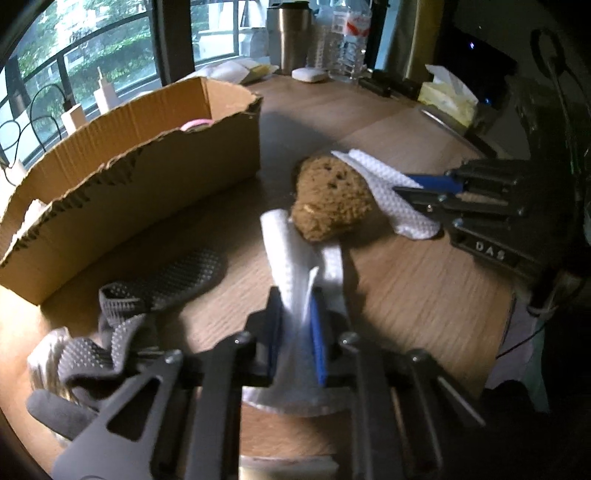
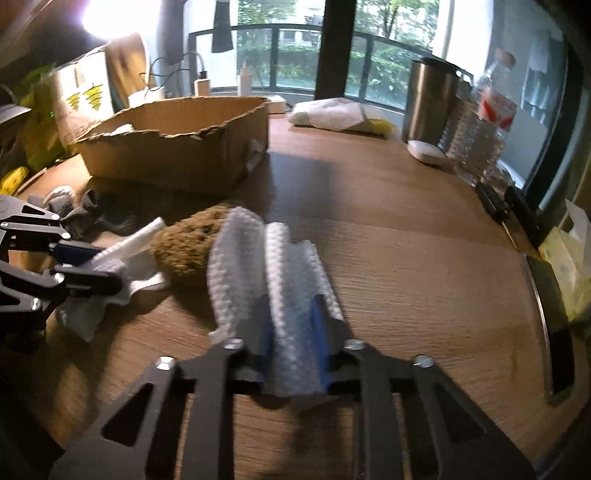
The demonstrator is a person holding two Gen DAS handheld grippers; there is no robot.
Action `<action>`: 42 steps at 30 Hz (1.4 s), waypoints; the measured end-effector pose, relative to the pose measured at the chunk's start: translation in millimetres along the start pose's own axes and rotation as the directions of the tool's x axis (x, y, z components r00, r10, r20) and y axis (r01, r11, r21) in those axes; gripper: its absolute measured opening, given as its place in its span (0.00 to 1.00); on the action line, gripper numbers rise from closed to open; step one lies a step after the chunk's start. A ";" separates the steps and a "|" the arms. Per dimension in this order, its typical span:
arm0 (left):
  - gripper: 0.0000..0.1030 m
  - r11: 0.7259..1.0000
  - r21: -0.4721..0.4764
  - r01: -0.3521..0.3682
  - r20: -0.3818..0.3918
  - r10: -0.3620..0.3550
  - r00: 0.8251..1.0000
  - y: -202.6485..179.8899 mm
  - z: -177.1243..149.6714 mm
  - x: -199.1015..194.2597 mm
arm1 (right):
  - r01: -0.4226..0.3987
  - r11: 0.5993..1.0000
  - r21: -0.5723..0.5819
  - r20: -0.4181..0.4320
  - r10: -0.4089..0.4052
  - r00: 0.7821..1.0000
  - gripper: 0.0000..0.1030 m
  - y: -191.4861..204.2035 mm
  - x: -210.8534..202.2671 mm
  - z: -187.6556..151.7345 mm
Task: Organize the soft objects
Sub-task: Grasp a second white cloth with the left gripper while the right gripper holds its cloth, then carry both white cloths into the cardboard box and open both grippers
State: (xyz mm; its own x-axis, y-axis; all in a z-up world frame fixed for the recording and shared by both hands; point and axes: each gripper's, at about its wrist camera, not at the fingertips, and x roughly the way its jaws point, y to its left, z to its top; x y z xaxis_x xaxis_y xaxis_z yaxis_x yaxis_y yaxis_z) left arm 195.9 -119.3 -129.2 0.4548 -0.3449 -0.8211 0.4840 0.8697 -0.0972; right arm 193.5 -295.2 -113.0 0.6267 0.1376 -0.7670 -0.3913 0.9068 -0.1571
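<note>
My left gripper point(image 1: 295, 317) is shut on one end of a white textured cloth point(image 1: 291, 258). My right gripper point(image 2: 291, 317) is shut on the other end of the white cloth point(image 2: 251, 254), and shows in the left wrist view point(image 1: 417, 184) at the right. The cloth wraps around a brown sponge point(image 1: 328, 197) on the wooden table point(image 1: 406, 295); the sponge also shows in the right wrist view point(image 2: 188, 243). A torn cardboard box point(image 1: 147, 184) stands to the left, with a pink item point(image 1: 195, 124) inside. A grey mesh cloth point(image 1: 147, 295) lies in front of the box.
At the table's far edge stand a steel tumbler point(image 1: 290, 35), water bottles point(image 1: 347, 37), a white soap-like bar point(image 1: 309, 74) and a bubble-wrap packet point(image 2: 332, 114). A tissue pack point(image 1: 448, 94) and dark devices sit at the right. Chargers and cables point(image 1: 74, 110) line the window sill.
</note>
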 end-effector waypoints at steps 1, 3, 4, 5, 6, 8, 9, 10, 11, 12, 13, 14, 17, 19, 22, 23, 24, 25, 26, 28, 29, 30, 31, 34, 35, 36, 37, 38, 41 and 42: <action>0.14 1.000 -0.011 0.012 0.002 -0.012 1.000 2.3 -0.3 -0.7 | -0.003 1.000 0.000 0.000 0.003 1.000 0.10 0.4 0.1 0.3; 0.14 0.999 -0.041 0.033 0.014 -0.033 0.999 8.8 -1.0 -4.7 | -0.020 1.000 0.015 0.005 0.020 1.000 0.08 -1.3 -1.5 1.0; 0.14 0.998 -0.046 0.034 0.020 -0.033 0.999 9.8 -1.4 -6.5 | -0.025 0.999 0.021 0.009 0.024 1.000 0.08 -2.4 -2.7 1.3; 0.14 0.998 -0.053 0.033 0.032 -0.031 0.999 11.3 -2.1 -9.7 | -0.032 0.999 0.029 0.016 0.032 0.999 0.07 -3.6 -4.6 1.9; 0.14 0.998 -0.059 0.036 0.040 -0.034 0.999 13.1 -2.5 -12.6 | -0.037 0.999 0.033 0.020 0.036 0.999 0.07 -4.3 -5.5 2.5; 0.14 0.997 -0.071 0.042 0.064 -0.037 0.997 17.3 -3.6 -19.7 | -0.040 0.999 0.033 0.032 0.039 0.999 0.07 -3.8 -8.9 4.9; 0.14 0.996 -0.074 0.043 0.072 -0.038 0.997 18.8 -3.3 -22.6 | -0.040 0.999 0.030 0.039 0.038 0.999 0.07 -3.0 -10.8 6.4; 0.14 0.996 -0.077 0.044 0.082 -0.038 0.996 20.5 -2.9 -26.3 | -0.041 0.999 0.028 0.048 0.040 0.998 0.07 -2.1 -13.5 8.6; 0.14 0.995 -0.086 0.045 0.097 -0.037 0.995 23.1 -2.4 -31.0 | -0.044 0.999 0.027 0.060 0.042 0.997 0.07 -1.5 -16.7 11.2; 0.14 0.994 -0.094 0.049 0.110 -0.038 0.993 25.4 -1.5 -35.7 | -0.045 0.999 0.026 0.067 0.044 0.997 0.07 -0.8 -19.5 13.0; 0.14 0.994 -0.098 0.053 0.120 -0.041 0.992 26.9 -0.8 -39.2 | -0.048 0.999 0.023 0.078 0.046 0.996 0.07 -0.2 -22.9 16.0; 0.14 0.993 -0.105 0.057 0.137 -0.042 0.990 29.4 0.0 -44.6 | -0.049 0.999 0.021 0.087 0.047 0.995 0.07 0.0 -25.7 18.1; 0.14 0.991 -0.119 0.063 0.180 -0.041 0.983 35.2 3.2 -59.6 | -0.048 0.999 0.015 0.123 0.046 0.991 0.07 0.5 -35.0 26.6; 0.14 0.990 -0.126 0.060 0.211 -0.032 0.977 39.8 5.5 -69.8 | -0.051 0.999 0.011 0.147 0.049 0.988 0.07 1.1 -40.9 33.0; 0.14 0.988 -0.143 0.052 0.265 -0.012 0.964 49.4 10.4 -86.0 | -0.054 0.999 0.002 0.179 0.053 0.982 0.07 2.9 -47.3 42.1; 0.14 0.987 -0.149 0.052 0.281 -0.009 0.960 53.0 10.8 -90.2 | -0.055 0.998 0.000 0.188 0.054 0.981 0.07 3.5 -48.8 45.1; 0.14 0.987 -0.155 0.052 0.299 -0.004 0.954 55.5 12.6 -93.5 | -0.057 0.998 -0.004 0.197 0.057 0.979 0.07 4.4 -50.4 48.6; 0.14 0.985 -0.164 0.050 0.318 0.005 0.948 60.4 14.7 -98.2 | -0.060 0.998 -0.009 0.207 0.061 0.976 0.07 5.4 -52.0 52.4; 0.14 0.984 -0.172 0.049 0.329 0.011 0.944 64.7 15.8 -101.3 | -0.062 0.998 -0.013 0.215 0.063 0.974 0.07 6.1 -53.2 55.4; 0.14 0.981 -0.189 0.042 0.348 0.027 0.937 73.4 20.2 -106.5 | -0.067 0.998 -0.019 0.238 0.069 0.969 0.07 7.9 -55.8 63.9; 0.15 0.980 -0.196 0.037 0.356 0.036 0.934 77.2 23.1 -108.0 | -0.068 0.997 -0.023 0.246 0.072 0.967 0.07 9.2 -56.7 67.3; 0.15 0.979 -0.200 0.034 0.363 0.042 0.931 80.4 25.5 -109.9 | -0.070 0.997 -0.027 0.256 0.075 0.964 0.07 9.8 -57.2 71.2; 0.15 0.979 -0.203 0.033 0.372 0.046 0.927 83.6 28.3 -111.7 | -0.073 0.997 -0.031 0.267 0.078 0.961 0.07 11.2 -57.9 75.8; 0.15 0.978 -0.206 0.028 0.396 0.058 0.916 90.2 35.9 -115.9 | -0.079 0.996 -0.042 0.294 0.088 0.952 0.07 15.6 -58.7 86.7; 0.15 0.979 -0.205 0.022 0.403 0.064 0.913 92.0 38.3 -116.7 | -0.080 0.996 -0.046 0.303 0.091 0.949 0.07 17.2 -58.7 90.8; 0.15 0.979 -0.203 0.012 0.408 0.073 0.910 93.5 41.3 -117.1 | -0.081 0.996 -0.048 0.307 0.092 0.947 0.07 18.0 -58.9 93.0; 0.15 0.980 -0.201 0.003 0.412 0.081 0.908 94.2 43.7 -117.4 | -0.083 0.995 -0.051 0.314 0.095 0.945 0.07 19.2 -58.7 96.8; 0.15 0.980 -0.199 -0.005 0.417 0.090 0.905 95.4 45.9 -117.3 | -0.084 0.995 -0.052 0.320 0.097 0.943 0.07 20.0 -58.1 99.6; 0.16 0.981 -0.193 -0.019 0.421 0.100 0.902 99.4 52.6 -114.9 | -0.091 0.994 -0.055 0.336 0.105 0.936 0.07 21.2 -56.1 108.5; 0.16 0.981 -0.194 -0.024 0.424 0.106 0.899 101.5 54.9 -114.3 | -0.096 0.994 -0.053 0.342 0.109 0.933 0.07 21.6 -54.5 112.4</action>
State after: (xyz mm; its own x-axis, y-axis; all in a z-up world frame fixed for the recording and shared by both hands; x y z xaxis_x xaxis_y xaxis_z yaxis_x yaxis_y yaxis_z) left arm 234.1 -11.1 -14.3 0.7776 -0.3678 -0.5100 0.3188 0.9297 -0.1843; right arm 226.6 -238.3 -4.7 0.7731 0.3635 -0.5199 -0.4849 0.8670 -0.1150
